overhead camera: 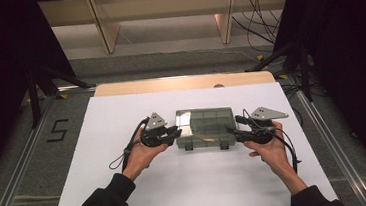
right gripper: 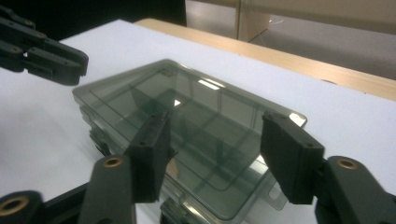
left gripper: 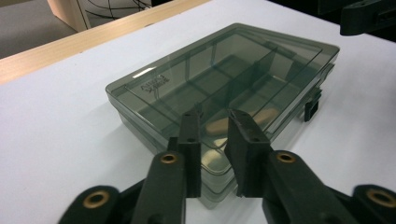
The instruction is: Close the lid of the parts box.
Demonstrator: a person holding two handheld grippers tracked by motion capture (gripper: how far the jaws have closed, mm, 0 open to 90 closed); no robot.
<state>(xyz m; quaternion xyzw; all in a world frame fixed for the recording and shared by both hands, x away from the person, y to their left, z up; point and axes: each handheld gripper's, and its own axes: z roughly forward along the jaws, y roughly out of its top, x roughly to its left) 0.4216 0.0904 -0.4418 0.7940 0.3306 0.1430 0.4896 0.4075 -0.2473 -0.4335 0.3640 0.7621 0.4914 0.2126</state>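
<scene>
On the white table (overhead camera: 128,188), before a wooden edge and grey floor, both claws stand open beside the closed box (overhead camera: 204,127), left claw (overhead camera: 176,132) narrowly, right claw (overhead camera: 232,133) wider, holding nothing.

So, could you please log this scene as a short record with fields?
Item: smoky clear compartment box, lid closed, flat on white table
Contents: one tan oblong piece in a near compartment
Left gripper: at box's left end, jaws slightly apart, gripping nothing
Right gripper: at box's right end, jaws open
Latches: on the box's front edge
</scene>
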